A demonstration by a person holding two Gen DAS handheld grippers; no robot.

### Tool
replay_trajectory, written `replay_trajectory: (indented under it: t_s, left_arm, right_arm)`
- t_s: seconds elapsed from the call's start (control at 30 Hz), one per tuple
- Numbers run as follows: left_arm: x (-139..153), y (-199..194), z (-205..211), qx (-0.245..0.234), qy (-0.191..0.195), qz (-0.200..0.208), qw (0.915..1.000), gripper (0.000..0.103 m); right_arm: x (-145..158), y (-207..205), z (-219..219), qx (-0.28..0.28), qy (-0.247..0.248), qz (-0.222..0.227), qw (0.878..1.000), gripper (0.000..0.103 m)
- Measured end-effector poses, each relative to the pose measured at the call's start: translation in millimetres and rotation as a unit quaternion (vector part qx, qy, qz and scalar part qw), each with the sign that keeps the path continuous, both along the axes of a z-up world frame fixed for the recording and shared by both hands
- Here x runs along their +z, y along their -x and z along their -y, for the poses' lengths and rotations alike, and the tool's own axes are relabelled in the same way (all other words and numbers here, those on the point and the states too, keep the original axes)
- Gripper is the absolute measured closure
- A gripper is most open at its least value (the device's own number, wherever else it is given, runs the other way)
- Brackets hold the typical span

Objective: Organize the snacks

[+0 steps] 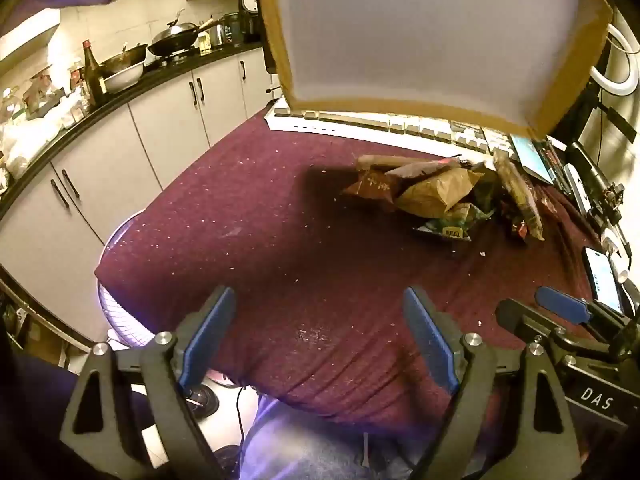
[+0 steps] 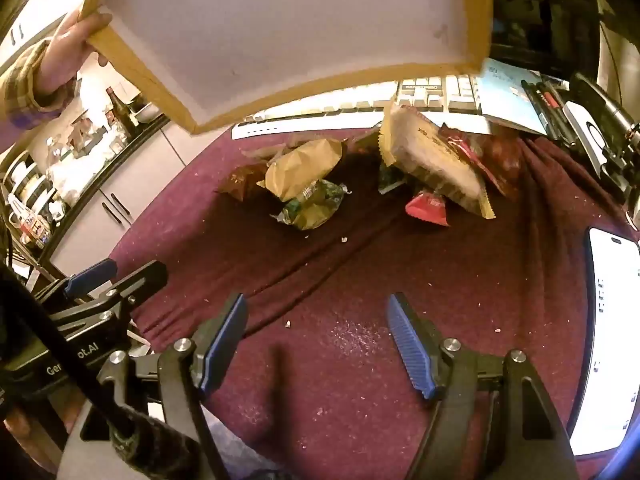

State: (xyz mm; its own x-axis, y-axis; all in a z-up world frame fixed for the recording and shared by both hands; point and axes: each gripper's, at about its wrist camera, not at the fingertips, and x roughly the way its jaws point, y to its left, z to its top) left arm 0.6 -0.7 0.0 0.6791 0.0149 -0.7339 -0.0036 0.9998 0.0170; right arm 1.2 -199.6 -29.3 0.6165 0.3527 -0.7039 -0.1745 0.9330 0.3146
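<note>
Several snack packets lie in a heap point(image 1: 444, 192) on the maroon cloth point(image 1: 280, 240) at the far side of the table. The heap also shows in the right wrist view point(image 2: 360, 180): a tan bag point(image 2: 304, 168), a green packet point(image 2: 312, 208), a large yellow packet point(image 2: 436, 164) and a red packet point(image 2: 428, 206). A bare hand point(image 2: 72, 52) holds a cardboard box point(image 2: 288, 32) tilted in the air above the heap; it also shows in the left wrist view point(image 1: 424, 32). My left gripper point(image 1: 320, 336) and my right gripper point(image 2: 316, 340) are both open and empty over the near cloth.
A white keyboard point(image 1: 380, 128) lies behind the heap. A lit phone point(image 2: 608, 320) lies at the right edge, with pens and devices point(image 2: 560, 108) at the far right. Kitchen cabinets point(image 1: 120, 152) and a cluttered counter with woks point(image 1: 176, 40) stand left of the table.
</note>
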Motion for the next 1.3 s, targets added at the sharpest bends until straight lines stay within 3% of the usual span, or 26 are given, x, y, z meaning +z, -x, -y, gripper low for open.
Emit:
replay_trajectory:
  t_s: [0.33, 0.9, 1.1, 1.3]
  left_arm:
    - [4.9, 0.9, 2.2, 0.001, 0.0, 0.01, 0.9999, 0.017]
    - [6.8, 0.6, -5.2, -0.001, 0.024, 0.016, 0.9996, 0.017]
    - [12.1, -9.3, -5.8, -0.029, 0.062, 0.011, 0.9976, 0.017]
    - [19.3, -31.8, -0.2, -0.059, 0.064, 0.01, 0.9962, 0.017]
  right_arm:
    - [10.6, -1.1, 2.4, 0.006, -0.005, 0.001, 1.0, 0.031]
    - [3.0, 0.3, 1.6, 0.005, -0.013, 0.006, 1.0, 0.031]
    - [5.6, -0.3, 1.0, 0.014, -0.022, 0.014, 1.0, 0.031]
    - [11.1, -8.3, -1.6, 0.021, -0.031, 0.024, 0.999, 0.031]
